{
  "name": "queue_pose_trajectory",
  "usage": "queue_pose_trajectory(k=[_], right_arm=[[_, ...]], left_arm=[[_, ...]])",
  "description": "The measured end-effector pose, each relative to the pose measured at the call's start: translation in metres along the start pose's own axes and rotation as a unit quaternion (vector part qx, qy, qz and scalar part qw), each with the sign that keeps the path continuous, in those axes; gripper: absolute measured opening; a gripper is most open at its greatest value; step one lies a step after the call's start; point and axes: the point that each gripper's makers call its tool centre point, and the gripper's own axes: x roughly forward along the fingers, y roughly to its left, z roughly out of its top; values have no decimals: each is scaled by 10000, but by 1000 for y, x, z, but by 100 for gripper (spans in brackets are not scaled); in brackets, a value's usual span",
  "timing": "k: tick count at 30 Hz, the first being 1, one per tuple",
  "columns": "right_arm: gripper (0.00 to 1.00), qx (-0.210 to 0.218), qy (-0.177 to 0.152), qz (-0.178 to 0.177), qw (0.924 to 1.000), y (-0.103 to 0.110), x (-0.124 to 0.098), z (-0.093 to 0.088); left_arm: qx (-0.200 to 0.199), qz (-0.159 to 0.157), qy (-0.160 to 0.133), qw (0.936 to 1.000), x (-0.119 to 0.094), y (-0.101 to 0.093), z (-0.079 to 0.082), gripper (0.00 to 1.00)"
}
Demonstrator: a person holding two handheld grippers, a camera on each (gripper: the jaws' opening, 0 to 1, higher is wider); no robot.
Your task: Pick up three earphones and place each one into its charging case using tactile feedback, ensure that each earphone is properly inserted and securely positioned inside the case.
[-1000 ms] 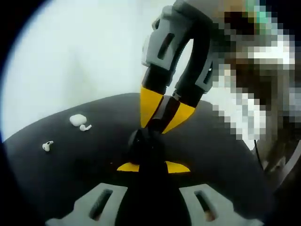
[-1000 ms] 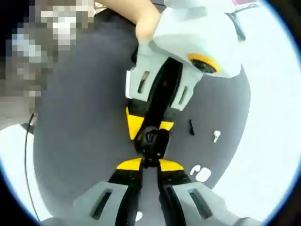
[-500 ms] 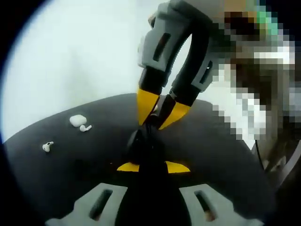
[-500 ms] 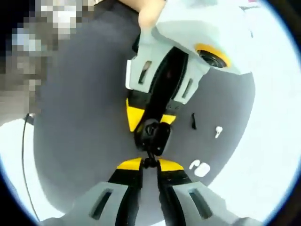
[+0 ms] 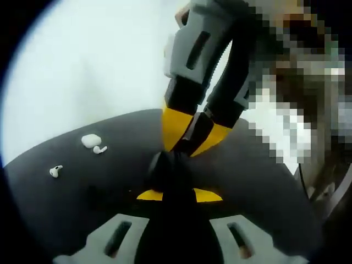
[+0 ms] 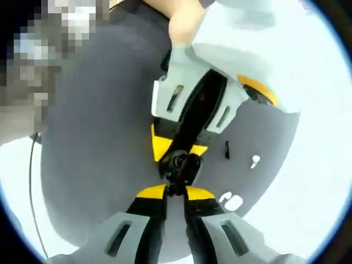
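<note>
A black charging case (image 5: 169, 168) sits between my left gripper's (image 5: 178, 195) yellow-tipped jaws, which are shut on it. My right gripper (image 5: 187, 137) comes down from above, its tips touching the top of the case. In the right gripper view, my right gripper (image 6: 175, 191) is shut on a small black earphone (image 6: 175, 187) pressed against the black case (image 6: 179, 165). The left gripper (image 6: 177, 148) holds that case from the far side. A white case (image 5: 91, 139) lies on the dark mat, with one white earbud (image 5: 99, 149) beside it and a second white earbud (image 5: 55, 171) further off.
The dark round mat (image 5: 88, 192) lies on a white table (image 5: 82, 66). A thin black piece (image 6: 226, 149) rests on the mat near a white earbud (image 6: 254, 161) and the white case (image 6: 234, 202). A person's hand (image 6: 184, 22) grips the left gripper.
The right gripper's tips drew back a little from the black case half a second ago and are now pressed against it again. The white items have not moved.
</note>
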Motion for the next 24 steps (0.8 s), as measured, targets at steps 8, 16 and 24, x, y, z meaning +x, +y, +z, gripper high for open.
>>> queue_pose_trajectory(k=[8,16,24], right_arm=[[14,15,224,20,9997,2,1,-12],[14,-123,401,69,9991,-1,0,-11],[14,-237,564,188,9980,1,2,-7]], left_arm=[[-1,-4,1,10000,0,0,0,15],[-67,4,-1,10000,0,1,0,15],[-66,-37,-33,10000,-1,0,1,14]])
